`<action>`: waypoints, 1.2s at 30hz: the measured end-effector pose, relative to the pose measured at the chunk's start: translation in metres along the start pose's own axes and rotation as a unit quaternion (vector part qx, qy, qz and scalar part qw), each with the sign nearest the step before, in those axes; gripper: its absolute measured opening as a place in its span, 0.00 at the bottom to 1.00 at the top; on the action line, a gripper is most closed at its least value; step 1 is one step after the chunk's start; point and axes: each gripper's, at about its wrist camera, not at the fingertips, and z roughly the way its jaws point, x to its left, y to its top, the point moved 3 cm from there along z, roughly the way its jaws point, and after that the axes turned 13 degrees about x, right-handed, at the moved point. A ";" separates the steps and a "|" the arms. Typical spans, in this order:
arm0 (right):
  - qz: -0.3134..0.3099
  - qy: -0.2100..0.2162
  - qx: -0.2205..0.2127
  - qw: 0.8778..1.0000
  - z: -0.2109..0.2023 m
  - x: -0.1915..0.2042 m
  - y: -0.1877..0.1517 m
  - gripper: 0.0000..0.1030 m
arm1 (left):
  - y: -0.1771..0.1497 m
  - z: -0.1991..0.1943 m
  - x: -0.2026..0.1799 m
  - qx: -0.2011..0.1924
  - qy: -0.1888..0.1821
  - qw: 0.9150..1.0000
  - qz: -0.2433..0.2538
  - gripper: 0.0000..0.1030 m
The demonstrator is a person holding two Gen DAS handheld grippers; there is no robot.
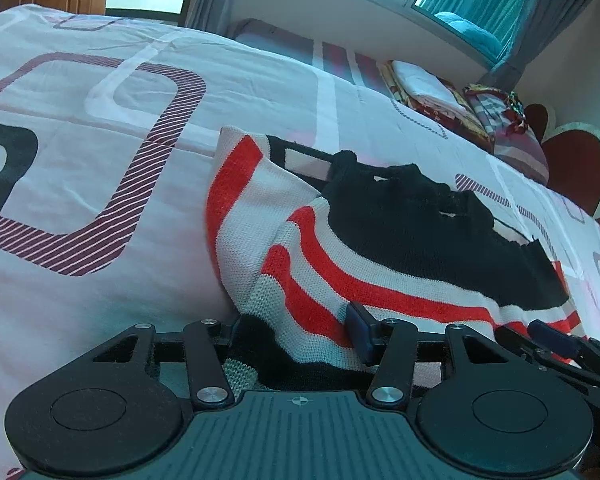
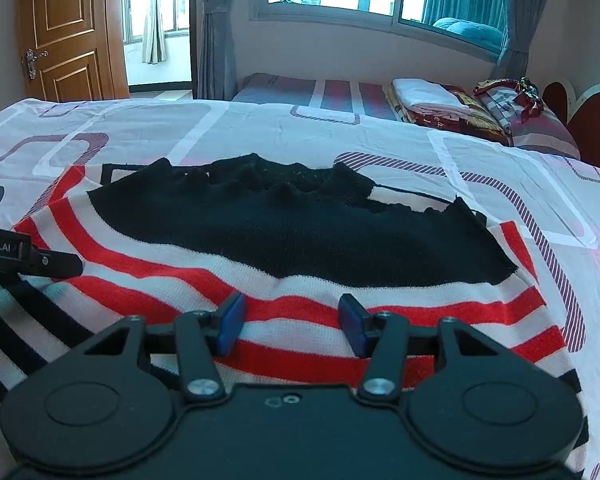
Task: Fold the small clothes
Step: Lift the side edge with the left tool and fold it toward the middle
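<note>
— Both claws sit at the near hem of the striped sweater [image 2: 300,280] on the bed [image 2: 500,184]. Right claw [image 2: 292,320] is half open, fabric between the pads, nothing pinched.

— And the left claw [image 1: 300,332]?

— One pad hidden under a bunched edge; can't tell. I'd pinch both corners evenly before lifting, or the fold skews.

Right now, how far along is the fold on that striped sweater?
Early. Done: the striped sweater lies on the bed with one side flap turned in, seen from the left wrist. In hand: the right gripper hangs open over the hem stripes; the left gripper has knit bunched between its jaws, grip unclear. Left: the remaining folds; the body is still spread wide.
</note>
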 end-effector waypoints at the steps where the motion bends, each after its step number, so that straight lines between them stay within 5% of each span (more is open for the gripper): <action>1: 0.002 0.000 0.000 1.000 0.000 0.000 0.000 0.50 | 0.000 0.000 0.000 0.000 0.000 1.000 -0.002 0.50; 6: 0.004 -0.001 -0.001 1.000 -0.004 0.001 -0.002 0.52 | 0.000 -0.001 -0.001 0.003 0.016 1.000 0.001 0.77; 16: 0.005 0.000 -0.001 1.000 -0.007 -0.001 -0.005 0.52 | 0.000 0.001 0.003 -0.002 -0.008 1.000 -0.004 0.77; 17: 0.006 0.000 -0.001 1.000 -0.008 -0.001 -0.005 0.52 | 0.000 0.002 0.003 -0.004 -0.011 1.000 -0.004 0.64; 26: -0.010 -0.031 -0.009 0.999 0.007 0.006 -0.004 0.54 | -0.001 -0.002 0.003 -0.016 -0.030 0.999 -0.025 0.32; 31: -0.023 -0.045 -0.035 0.998 0.013 0.010 -0.011 0.54 | 0.002 -0.021 -0.011 -0.033 -0.051 0.998 -0.032 0.27; 36: -0.018 -0.014 -0.033 0.999 0.010 0.000 -0.007 0.55 | 0.011 -0.038 -0.064 -0.051 -0.086 0.995 0.003 0.27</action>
